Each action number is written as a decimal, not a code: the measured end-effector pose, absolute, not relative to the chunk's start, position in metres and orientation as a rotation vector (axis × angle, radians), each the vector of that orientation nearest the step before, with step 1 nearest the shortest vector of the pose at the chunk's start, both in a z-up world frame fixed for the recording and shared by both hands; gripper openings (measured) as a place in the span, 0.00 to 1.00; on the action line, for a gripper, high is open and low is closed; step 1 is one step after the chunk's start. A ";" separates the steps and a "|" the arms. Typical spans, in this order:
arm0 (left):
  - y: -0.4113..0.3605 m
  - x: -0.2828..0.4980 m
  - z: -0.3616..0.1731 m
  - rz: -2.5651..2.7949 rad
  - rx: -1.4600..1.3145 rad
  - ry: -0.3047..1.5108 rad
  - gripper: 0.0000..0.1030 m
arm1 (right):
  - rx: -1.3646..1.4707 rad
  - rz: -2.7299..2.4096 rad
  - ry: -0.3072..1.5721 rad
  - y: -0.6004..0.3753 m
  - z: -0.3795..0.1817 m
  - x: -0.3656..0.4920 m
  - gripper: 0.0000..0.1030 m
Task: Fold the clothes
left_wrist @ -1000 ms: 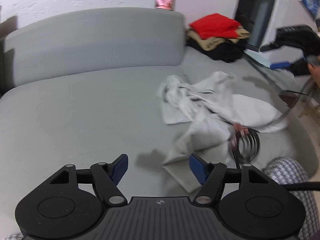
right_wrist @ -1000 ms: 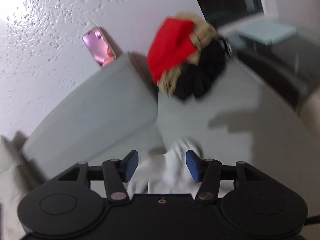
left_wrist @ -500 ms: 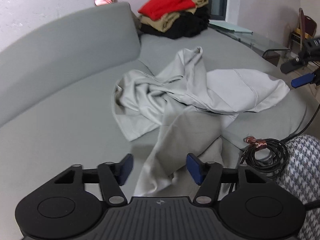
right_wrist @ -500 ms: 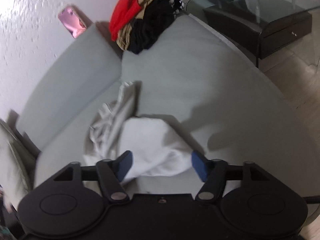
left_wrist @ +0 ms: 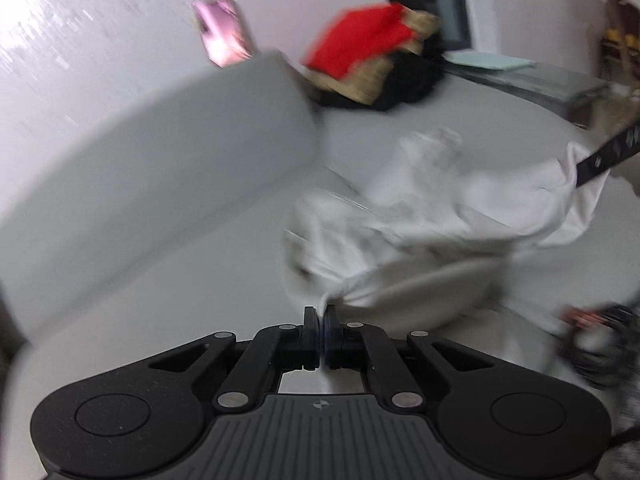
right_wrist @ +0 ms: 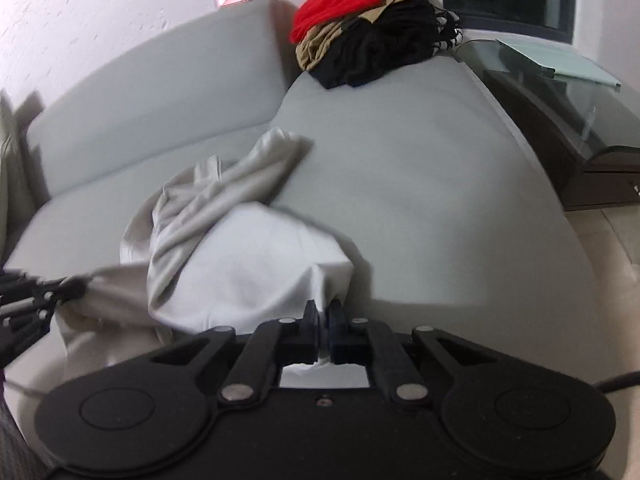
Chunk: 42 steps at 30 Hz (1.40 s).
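A crumpled pale grey garment (left_wrist: 420, 216) (right_wrist: 244, 256) lies on the grey sofa seat (right_wrist: 420, 184). My left gripper (left_wrist: 320, 320) is shut on a bunched corner of it at the near edge, and the cloth stretches away to the right. In the right wrist view my right gripper (right_wrist: 323, 312) is shut on another fold of the same garment, which tents up just ahead of the jaws. The left gripper (right_wrist: 36, 300) shows at the left edge of that view, pinching cloth. The right gripper's black body (left_wrist: 604, 156) crosses the far right of the blurred left wrist view.
A pile of red, tan and black clothes (right_wrist: 368, 20) (left_wrist: 372, 64) sits at the sofa's far end beside the backrest (left_wrist: 160, 152). A pink phone (left_wrist: 224, 40) leans on the wall. A dark glass table (right_wrist: 568, 92) stands right. A coiled black cable (left_wrist: 600, 344) lies near right.
Both grippers have shut on the pale garment, each pinching a fold. The left one swung in toward the cloth's near corner; the right one came down onto it.
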<state>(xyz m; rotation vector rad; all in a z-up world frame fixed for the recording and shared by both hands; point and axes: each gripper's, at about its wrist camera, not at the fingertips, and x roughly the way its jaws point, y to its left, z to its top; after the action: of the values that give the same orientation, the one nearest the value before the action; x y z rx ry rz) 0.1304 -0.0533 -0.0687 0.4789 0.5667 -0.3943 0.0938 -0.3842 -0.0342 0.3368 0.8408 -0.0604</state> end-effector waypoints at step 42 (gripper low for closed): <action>0.183 -0.059 0.002 -0.040 0.168 0.700 0.30 | 0.816 0.122 0.885 -0.307 0.035 -0.029 0.61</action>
<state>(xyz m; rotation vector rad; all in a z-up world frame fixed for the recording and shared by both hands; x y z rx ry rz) -0.0588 0.1831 0.0024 0.1678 0.6997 -0.0405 -0.0295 -0.3070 0.0352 0.8156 0.8846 0.1220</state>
